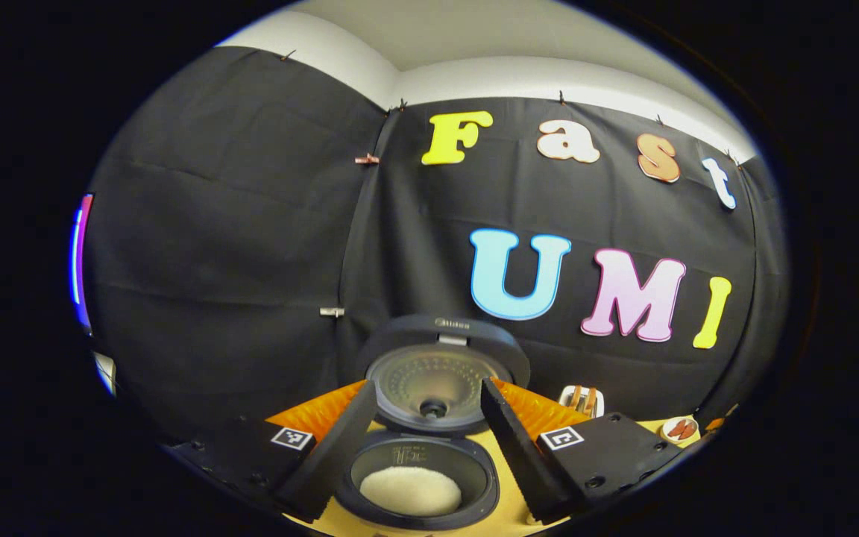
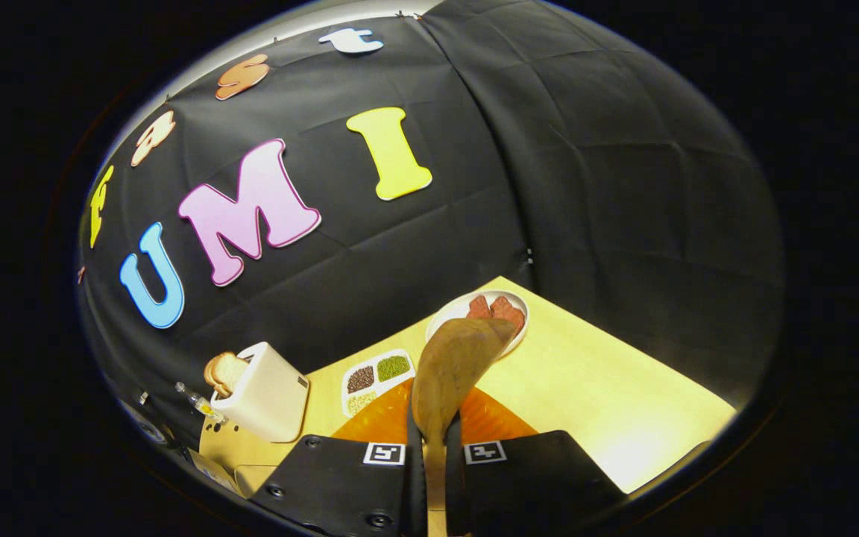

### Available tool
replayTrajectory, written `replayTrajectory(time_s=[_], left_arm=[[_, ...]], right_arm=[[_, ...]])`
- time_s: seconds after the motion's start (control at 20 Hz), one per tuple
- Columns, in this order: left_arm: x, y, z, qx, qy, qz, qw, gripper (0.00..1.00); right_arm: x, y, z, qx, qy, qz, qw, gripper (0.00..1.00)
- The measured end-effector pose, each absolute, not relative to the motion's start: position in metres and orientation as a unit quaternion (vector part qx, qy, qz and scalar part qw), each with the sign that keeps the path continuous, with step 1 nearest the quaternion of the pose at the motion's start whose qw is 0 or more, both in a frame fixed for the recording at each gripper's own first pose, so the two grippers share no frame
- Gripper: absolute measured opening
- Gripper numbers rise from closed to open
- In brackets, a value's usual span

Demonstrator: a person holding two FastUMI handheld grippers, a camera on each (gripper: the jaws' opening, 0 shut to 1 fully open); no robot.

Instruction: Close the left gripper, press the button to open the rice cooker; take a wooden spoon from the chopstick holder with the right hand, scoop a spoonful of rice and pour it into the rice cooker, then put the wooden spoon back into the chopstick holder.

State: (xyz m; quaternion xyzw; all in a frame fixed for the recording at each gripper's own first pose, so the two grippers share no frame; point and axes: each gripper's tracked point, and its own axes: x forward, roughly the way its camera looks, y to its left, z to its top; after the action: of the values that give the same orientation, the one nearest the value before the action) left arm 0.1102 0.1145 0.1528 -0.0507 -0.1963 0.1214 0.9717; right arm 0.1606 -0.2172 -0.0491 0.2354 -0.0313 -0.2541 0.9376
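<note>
In the left gripper view the rice cooker (image 1: 418,466) stands just ahead with its round lid (image 1: 441,373) raised upright. A mound of white rice (image 1: 409,490) lies in its dark inner pot. My left gripper (image 1: 429,455) is open, its two fingers spread to either side of the cooker's mouth and holding nothing. In the right gripper view my right gripper (image 2: 435,462) is shut on the handle of the wooden spoon (image 2: 452,365). The spoon's bowl points forward and up above the table, and no rice shows on it.
An orange mat (image 2: 485,421) lies under the right gripper. Beyond it are a divided tray of grains (image 2: 377,377), a white toaster with bread (image 2: 262,403) and a plate of red food (image 2: 508,313) on the pale wooden table (image 2: 608,395). The toaster (image 1: 582,400) stands right of the cooker.
</note>
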Motion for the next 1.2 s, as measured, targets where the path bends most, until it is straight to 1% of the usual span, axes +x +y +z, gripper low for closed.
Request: replayTrajectory(time_s=[0.2, 0.25, 0.3, 0.4, 0.45, 0.55, 0.7, 0.75, 0.8, 0.85, 1.1, 1.2], left_arm=[[0.114, 0.107, 0.197, 0.024, -0.242, 0.120, 0.963, 0.95], [0.116, 0.097, 0.201, 0.039, -0.248, 0.109, 0.962, 0.95], [0.119, 0.088, 0.205, 0.048, -0.253, 0.097, 0.961, 0.92], [0.125, 0.081, 0.214, 0.056, -0.265, 0.084, 0.959, 0.92], [0.129, 0.083, 0.218, 0.061, -0.269, 0.085, 0.957, 0.94], [0.143, 0.088, 0.227, 0.076, -0.272, 0.087, 0.955, 0.99], [0.167, 0.096, 0.235, 0.083, -0.276, 0.078, 0.954, 0.99], [0.177, 0.099, 0.235, 0.081, -0.276, 0.071, 0.955, 0.99], [0.184, 0.101, 0.237, 0.079, -0.276, 0.067, 0.956, 0.99], [0.193, 0.105, 0.238, 0.078, -0.276, 0.062, 0.956, 0.96], [0.224, 0.120, 0.249, 0.070, -0.284, 0.049, 0.955, 0.96], [0.239, 0.124, 0.247, 0.074, -0.275, 0.044, 0.958, 0.98]], right_arm=[[0.173, -0.225, -0.073, 0.225, -0.009, -0.266, 0.937, 0.14], [0.176, -0.226, -0.078, 0.223, -0.006, -0.269, 0.937, 0.14], [0.177, -0.226, -0.083, 0.223, 0.000, -0.271, 0.937, 0.14], [0.180, -0.220, -0.096, 0.227, 0.016, -0.268, 0.936, 0.16], [0.181, -0.217, -0.097, 0.228, 0.016, -0.268, 0.936, 0.17], [0.171, -0.213, -0.090, 0.226, 0.010, -0.267, 0.937, 0.24], [0.148, -0.207, -0.079, 0.207, 0.002, -0.274, 0.939, 1.00], [0.136, -0.203, -0.071, 0.197, -0.005, -0.275, 0.941, 0.98], [0.125, -0.199, -0.066, 0.184, -0.010, -0.276, 0.943, 0.99], [0.110, -0.196, -0.060, 0.171, -0.016, -0.280, 0.944, 0.99], [0.047, -0.174, -0.042, 0.133, -0.033, -0.287, 0.948, 0.99], [0.028, -0.164, -0.043, 0.125, -0.033, -0.290, 0.948, 0.98]])
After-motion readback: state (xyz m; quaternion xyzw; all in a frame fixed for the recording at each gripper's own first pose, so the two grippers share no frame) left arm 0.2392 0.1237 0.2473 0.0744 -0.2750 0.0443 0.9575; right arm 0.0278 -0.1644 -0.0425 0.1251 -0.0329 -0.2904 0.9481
